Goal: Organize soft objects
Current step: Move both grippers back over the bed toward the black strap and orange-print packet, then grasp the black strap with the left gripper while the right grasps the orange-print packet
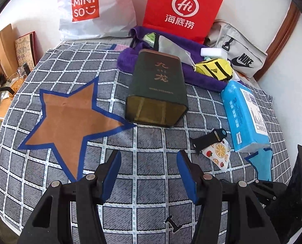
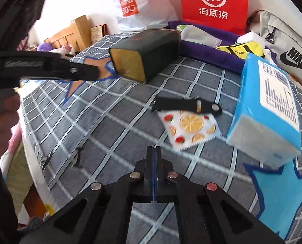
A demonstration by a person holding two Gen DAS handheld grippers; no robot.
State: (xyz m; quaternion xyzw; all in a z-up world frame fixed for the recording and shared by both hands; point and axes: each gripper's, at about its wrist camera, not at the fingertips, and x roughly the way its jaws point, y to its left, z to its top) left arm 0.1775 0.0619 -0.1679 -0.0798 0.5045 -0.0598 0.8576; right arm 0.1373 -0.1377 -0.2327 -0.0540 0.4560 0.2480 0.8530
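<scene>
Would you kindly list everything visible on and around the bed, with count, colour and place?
tin box: 1, dark green, lying centre
tissue pack: 1, blue, right
strap: 1, black, on fruit-print packet
fruit-print packet: 1, white, right of centre
towel: 1, purple, rear
pouch: 1, yellow, on towel
Nike bag: 1, grey, rear right
Haidilao bag: 1, red, rear
Miniso bag: 1, white, rear left
left tool: open, empty
right tool: shut, empty

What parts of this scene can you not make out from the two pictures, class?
- Tin inside: both views, dark and murky.
- Towel: both views, covered by tin, red bag and yellow pouch.
- Blue pack label: both views, print too small.
- Blue star: right wrist view, cut by the edge.
</scene>
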